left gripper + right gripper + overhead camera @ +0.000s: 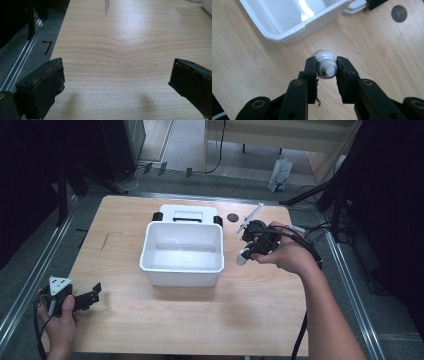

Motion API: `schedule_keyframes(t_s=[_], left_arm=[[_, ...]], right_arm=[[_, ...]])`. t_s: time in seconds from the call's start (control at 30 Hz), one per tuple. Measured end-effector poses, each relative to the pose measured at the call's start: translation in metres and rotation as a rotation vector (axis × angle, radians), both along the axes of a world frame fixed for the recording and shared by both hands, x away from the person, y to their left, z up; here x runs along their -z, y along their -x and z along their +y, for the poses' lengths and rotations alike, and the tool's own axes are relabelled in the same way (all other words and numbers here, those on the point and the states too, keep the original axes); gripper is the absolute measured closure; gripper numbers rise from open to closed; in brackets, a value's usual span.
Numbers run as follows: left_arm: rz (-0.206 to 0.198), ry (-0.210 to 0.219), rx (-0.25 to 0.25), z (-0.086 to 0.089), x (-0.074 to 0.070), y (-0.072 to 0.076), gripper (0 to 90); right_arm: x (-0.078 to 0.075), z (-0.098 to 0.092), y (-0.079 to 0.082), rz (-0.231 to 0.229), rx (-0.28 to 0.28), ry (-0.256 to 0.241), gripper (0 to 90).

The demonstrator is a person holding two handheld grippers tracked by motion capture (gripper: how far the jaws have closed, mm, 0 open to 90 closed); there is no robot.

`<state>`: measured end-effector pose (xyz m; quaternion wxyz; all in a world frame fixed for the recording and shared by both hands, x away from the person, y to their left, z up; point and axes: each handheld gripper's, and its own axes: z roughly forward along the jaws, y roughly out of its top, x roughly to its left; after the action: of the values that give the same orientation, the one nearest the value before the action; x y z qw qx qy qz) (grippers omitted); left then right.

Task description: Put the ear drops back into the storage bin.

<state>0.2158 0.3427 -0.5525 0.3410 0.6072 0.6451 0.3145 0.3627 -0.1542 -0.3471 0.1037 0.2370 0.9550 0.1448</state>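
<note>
A small white tube with a ribbed cap is pinched between the jaws of my right gripper, its cap end facing the camera. In the high view my right gripper holds the tube just above the wooden table, right beside the right wall of an empty white bin. A corner of that bin lies just ahead of the jaws. My left gripper rests at the table's front left corner. Its jaws stand wide apart with only bare wood between them.
A white lid with black clips lies behind the bin. A dark round grommet is set in the tabletop near the back; it also appears as a grommet in the right gripper view. Metal rails and dark stands flank the table.
</note>
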Motion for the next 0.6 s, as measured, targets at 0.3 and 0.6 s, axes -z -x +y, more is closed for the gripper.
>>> schedule_keyframes(t_s=[0.3, 0.6], left_arm=[[0.001, 0.003, 0.002, 0.0, 0.0, 0.0, 0.4], [0.001, 0.005, 0.005, 0.0, 0.0, 0.0, 0.5]], right_arm=[[-0.024, 0.017, -0.006, -0.026, -0.032, -0.011, 72.2], [-0.035, 0.045, -0.01, -0.04, -0.092, -0.041, 72.2]])
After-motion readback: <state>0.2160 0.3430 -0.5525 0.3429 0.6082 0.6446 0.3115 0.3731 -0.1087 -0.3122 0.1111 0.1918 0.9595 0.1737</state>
